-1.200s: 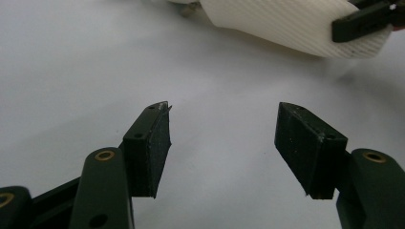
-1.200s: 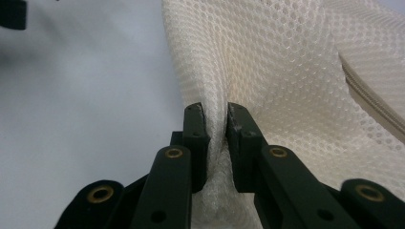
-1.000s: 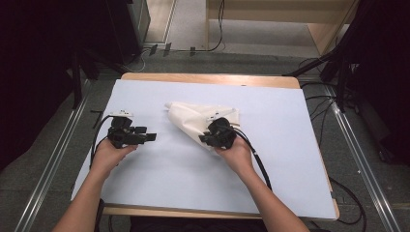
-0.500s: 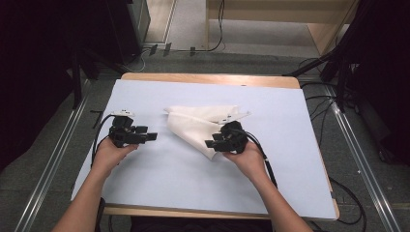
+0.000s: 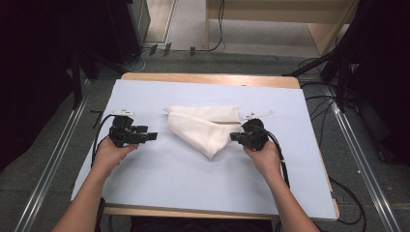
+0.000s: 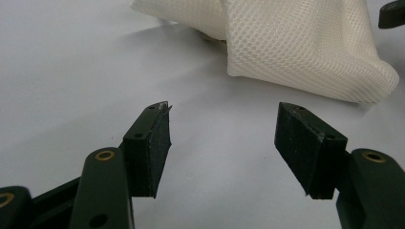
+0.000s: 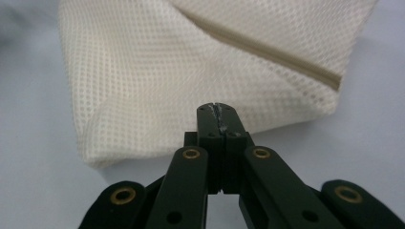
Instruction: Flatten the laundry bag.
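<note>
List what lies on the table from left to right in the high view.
Left gripper, jaws open and empty → white mesh bag, folded on the pale blue table cover → right gripper, jaws shut, tips at the bag's right edge.

Right tongs (image 5: 237, 137) moved rightward across the bench (image 5: 159, 179), from over the middle of the mesh bag (image 5: 203, 129) to just off its right edge. Their jaws have just been closing and now meet, pressed together; in the right gripper view nothing shows between them, with the bag's edge right at the tips. The bag went from a bunched cone to a flatter, wider fold, its zipper strip (image 7: 267, 50) exposed along the top layer.
</note>
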Motion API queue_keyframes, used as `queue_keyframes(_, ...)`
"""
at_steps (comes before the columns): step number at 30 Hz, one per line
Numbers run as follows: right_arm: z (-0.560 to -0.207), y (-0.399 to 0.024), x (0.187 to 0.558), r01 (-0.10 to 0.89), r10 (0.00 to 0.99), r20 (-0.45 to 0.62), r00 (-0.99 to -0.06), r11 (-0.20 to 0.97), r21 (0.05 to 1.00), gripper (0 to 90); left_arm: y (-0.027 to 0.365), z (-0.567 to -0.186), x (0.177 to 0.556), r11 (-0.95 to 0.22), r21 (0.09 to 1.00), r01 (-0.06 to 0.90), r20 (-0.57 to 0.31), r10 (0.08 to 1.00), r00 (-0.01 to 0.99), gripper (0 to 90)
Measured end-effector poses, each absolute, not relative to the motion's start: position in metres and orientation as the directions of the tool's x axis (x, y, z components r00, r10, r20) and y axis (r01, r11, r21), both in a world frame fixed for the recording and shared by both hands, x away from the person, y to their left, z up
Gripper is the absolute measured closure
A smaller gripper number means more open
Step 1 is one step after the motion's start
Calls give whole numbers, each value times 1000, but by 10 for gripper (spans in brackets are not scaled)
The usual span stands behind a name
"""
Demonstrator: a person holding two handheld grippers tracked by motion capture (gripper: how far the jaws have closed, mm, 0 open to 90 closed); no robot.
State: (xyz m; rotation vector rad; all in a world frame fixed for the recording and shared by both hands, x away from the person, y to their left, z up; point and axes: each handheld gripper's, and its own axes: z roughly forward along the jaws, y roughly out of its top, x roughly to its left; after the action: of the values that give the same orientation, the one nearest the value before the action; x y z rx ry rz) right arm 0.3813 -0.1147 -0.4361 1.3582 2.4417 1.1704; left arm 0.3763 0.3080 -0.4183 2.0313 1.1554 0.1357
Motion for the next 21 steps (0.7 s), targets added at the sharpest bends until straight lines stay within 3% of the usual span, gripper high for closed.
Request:
queue_keyframes(10, -424, -114, 414, 676, 796, 237, -558, 270, 685, 900, 306, -418, 376, -291, 672, 681, -265, 764, 588, 376)
queue_keyframes(16, -436, -137, 409, 716, 824, 263, -502, 225, 661, 899, 309, -418, 377, -279, 673, 685, -271, 769, 579, 377)
queue_keyframes(21, -450, -149, 404, 744, 842, 280, -461, 195, 639, 807, 305, -417, 376, -293, 672, 680, -262, 765, 588, 377)
